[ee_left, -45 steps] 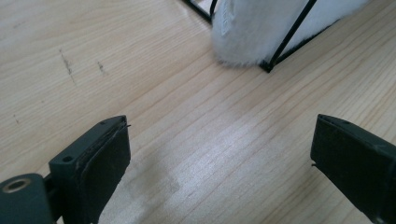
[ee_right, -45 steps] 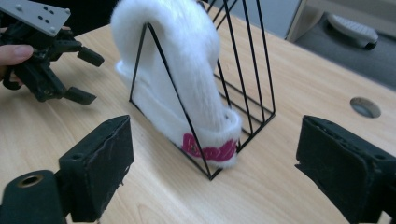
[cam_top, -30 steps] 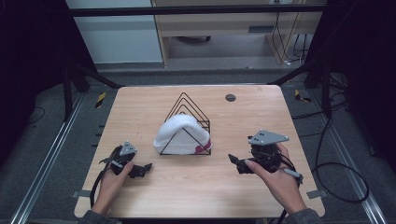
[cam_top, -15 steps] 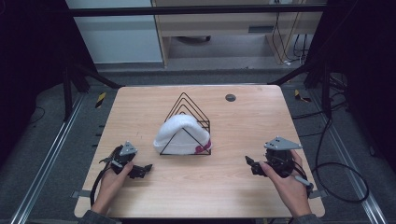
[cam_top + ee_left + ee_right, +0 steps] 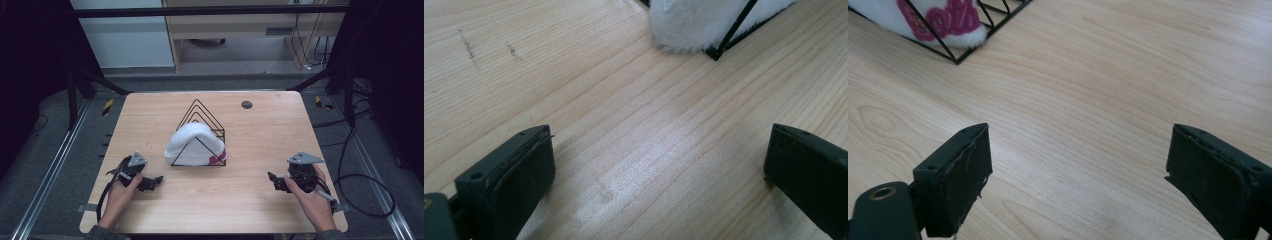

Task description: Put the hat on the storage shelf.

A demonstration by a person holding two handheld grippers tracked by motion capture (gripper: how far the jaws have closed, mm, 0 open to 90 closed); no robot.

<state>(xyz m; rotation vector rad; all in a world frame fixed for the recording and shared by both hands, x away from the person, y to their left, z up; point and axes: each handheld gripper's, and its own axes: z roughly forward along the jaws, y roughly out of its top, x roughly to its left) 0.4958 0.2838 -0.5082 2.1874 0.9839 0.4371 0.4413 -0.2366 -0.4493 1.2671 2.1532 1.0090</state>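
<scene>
we've got the white hat (image 5: 194,144) sitting in the wire rack (image 5: 201,131) mid-desk (image 5: 270,130) | left gripper (image 5: 151,183) jaws spread, nothing in them | right gripper (image 5: 274,180) same, both well apart from hat

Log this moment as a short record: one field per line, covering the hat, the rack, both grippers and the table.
hat: white fluffy hat with pink lettering, sitting in the rack
rack: black wire rack, mid-table
left gripper: open, near the table's front left, apart from the hat
right gripper: open, front right, holding nothing
table: wooden table, small dark disc near the far edge
</scene>
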